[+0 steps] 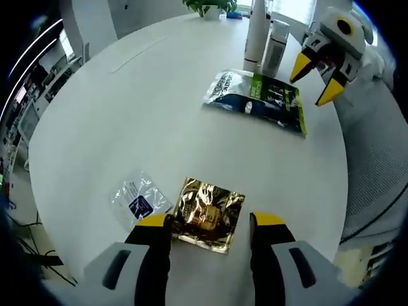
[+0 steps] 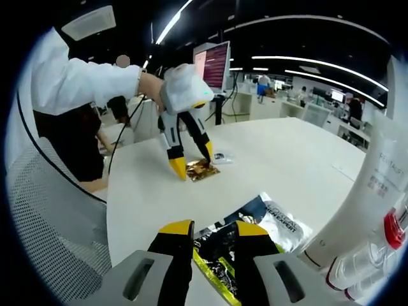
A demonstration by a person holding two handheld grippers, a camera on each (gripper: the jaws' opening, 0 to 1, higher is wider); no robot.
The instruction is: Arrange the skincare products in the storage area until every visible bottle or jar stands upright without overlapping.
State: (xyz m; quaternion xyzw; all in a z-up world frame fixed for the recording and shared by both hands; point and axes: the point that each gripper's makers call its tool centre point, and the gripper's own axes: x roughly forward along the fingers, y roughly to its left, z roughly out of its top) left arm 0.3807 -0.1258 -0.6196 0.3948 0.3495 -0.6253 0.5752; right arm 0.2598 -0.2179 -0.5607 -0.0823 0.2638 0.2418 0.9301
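Note:
A gold foil sachet (image 1: 207, 213) lies flat on the round white table (image 1: 159, 108), between the fingertips of my open left gripper (image 1: 210, 224). Beside it lies a clear sachet with a blue label (image 1: 137, 201). Farther off, a green, black and silver sachet (image 1: 258, 95) lies flat, with my open right gripper (image 1: 317, 78) hovering beside it. A tall white bottle (image 1: 258, 32) and a grey bottle (image 1: 275, 48) stand upright behind it. In the right gripper view, my right gripper (image 2: 213, 231) hangs above the green sachet (image 2: 268, 226), with the white bottle (image 2: 366, 210) close on the right.
A grey mesh chair (image 1: 376, 159) stands at the table's edge by the right gripper. A person's white sleeve (image 2: 76, 80) holds the left gripper (image 2: 193, 162) over the gold sachet (image 2: 203, 169). A potted plant (image 1: 207, 6) sits at the table's far side. Desks and a monitor (image 2: 213, 64) stand behind.

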